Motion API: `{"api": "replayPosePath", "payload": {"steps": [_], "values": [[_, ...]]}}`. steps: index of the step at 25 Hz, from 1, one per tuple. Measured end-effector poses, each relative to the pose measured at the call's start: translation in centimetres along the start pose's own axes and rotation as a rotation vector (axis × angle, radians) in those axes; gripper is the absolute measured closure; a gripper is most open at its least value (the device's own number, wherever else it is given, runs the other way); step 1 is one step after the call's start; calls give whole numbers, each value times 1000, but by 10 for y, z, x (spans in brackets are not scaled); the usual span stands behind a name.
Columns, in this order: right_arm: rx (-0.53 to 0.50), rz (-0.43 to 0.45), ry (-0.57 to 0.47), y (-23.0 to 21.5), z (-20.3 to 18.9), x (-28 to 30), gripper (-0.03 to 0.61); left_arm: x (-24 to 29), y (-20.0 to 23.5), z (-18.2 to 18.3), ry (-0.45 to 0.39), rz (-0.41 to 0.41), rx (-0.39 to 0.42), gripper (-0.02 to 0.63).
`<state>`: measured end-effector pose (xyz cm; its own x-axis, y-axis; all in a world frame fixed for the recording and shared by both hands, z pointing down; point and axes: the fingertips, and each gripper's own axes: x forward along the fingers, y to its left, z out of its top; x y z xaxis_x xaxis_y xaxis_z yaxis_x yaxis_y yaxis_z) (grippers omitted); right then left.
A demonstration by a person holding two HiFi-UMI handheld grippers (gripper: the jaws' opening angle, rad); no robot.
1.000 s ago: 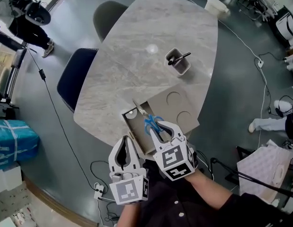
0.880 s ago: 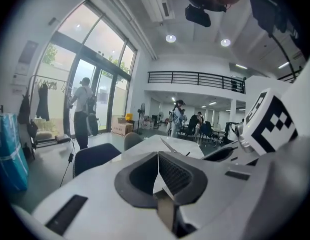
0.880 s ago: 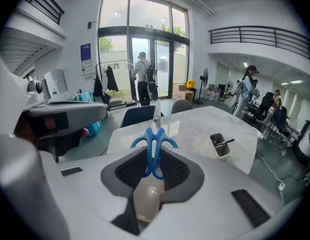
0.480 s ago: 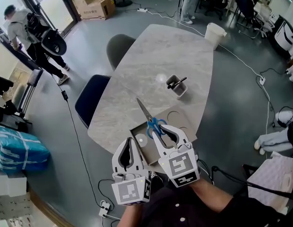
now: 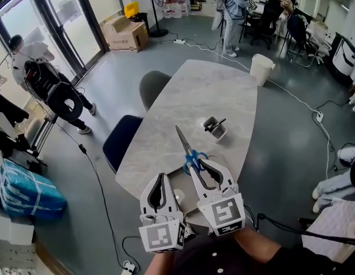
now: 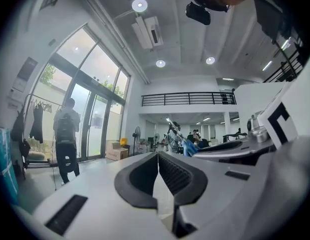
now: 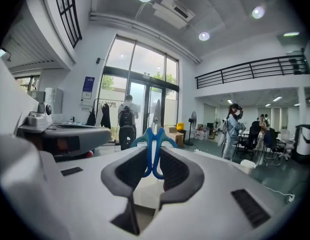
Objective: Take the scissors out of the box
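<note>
Blue-handled scissors are held up above the near end of the marble table, their blades pointing up and away. My right gripper is shut on the handles; in the right gripper view the blue loops sit between its pads and the blade rises beyond. My left gripper hangs beside it on the left, shut with nothing in it. The scissors' handle also shows in the left gripper view. Only a sliver of the open box shows between the grippers; the rest is hidden under them.
A grey cup with a black pen stands mid-table. A dark blue chair and a grey chair stand at the table's left side. A white bin is beyond the far end. People and cables are around the room.
Both grippers have risen, and the scissors have come up out of the box with the right gripper. The head view has tilted up and shows more of the room.
</note>
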<state>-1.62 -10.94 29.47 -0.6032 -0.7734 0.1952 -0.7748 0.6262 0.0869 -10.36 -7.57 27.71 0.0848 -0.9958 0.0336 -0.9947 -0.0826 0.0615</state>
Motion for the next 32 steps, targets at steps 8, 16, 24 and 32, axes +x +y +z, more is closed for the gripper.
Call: {"api": "replayPosePath", "payload": {"steps": [8, 16, 24, 32], "values": [[-23, -16, -149, -7, 41, -19, 503, -9, -2, 31, -84, 4, 17, 597], [-30, -28, -273, -9, 74, -39, 503, -17, -5, 52, -138, -2, 37, 597], [-41, -37, -301, -8, 74, -46, 503, -21, -13, 57, -153, -5, 62, 597], [-27, -40, -328, -7, 73, -47, 503, -23, -12, 53, -151, 3, 65, 597]]}}
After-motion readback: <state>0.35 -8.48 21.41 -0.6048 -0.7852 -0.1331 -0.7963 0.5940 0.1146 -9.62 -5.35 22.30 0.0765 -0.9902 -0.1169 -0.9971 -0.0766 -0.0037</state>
